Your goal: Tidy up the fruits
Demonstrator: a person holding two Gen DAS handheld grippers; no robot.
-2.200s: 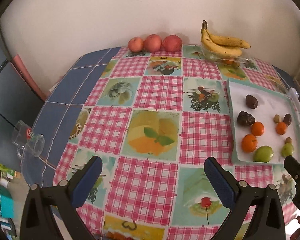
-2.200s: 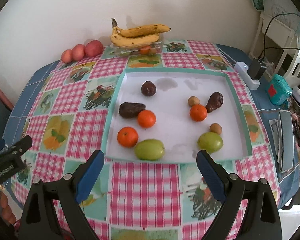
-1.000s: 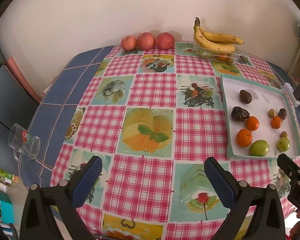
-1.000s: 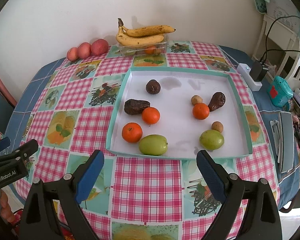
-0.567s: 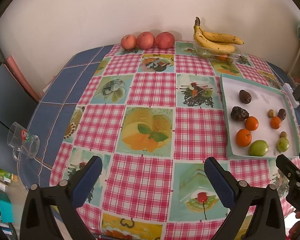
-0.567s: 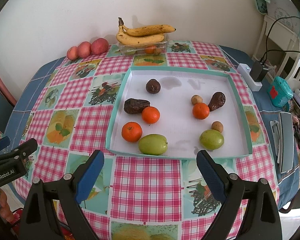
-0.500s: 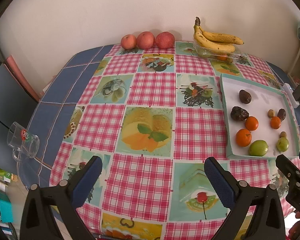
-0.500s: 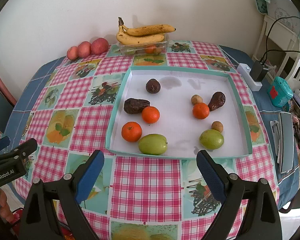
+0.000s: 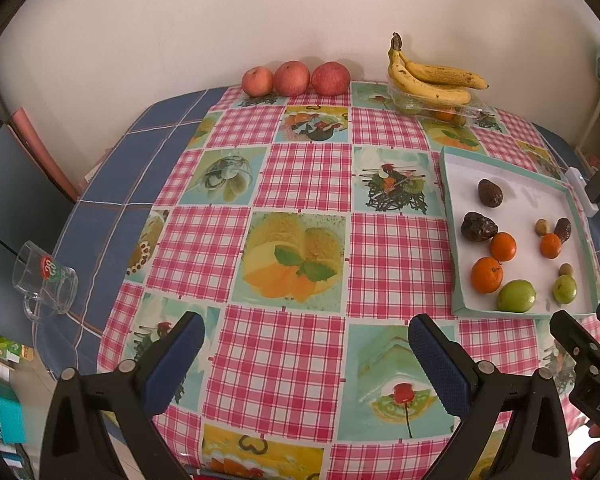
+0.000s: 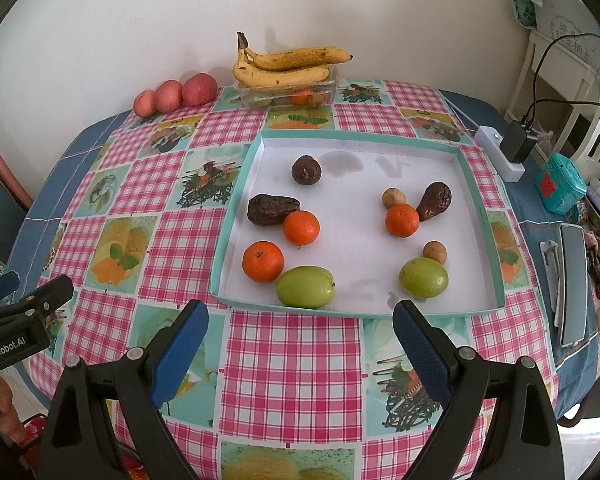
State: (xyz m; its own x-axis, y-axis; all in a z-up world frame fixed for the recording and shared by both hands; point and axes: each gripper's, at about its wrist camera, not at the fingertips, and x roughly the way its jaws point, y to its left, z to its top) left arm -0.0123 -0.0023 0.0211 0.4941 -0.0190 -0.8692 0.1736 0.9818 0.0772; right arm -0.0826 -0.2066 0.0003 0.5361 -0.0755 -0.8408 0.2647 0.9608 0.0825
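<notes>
Orange, green and brown fruits are kept in a white tray [image 10: 476, 200] on a checked tablecloth [image 10: 292, 360].

Both tongs are held wide open and nothing is gripped: the left gripper [image 9: 306, 354] is held over the cloth well apart from the tray, and the right gripper [image 10: 300, 334] is held just in front of it. Two green fruits [image 10: 305, 287] are seen at the near edge, beside an orange [image 10: 262, 261]. Bananas [image 10: 288, 66] and red apples [image 10: 176, 94] are placed by the wall.
</notes>
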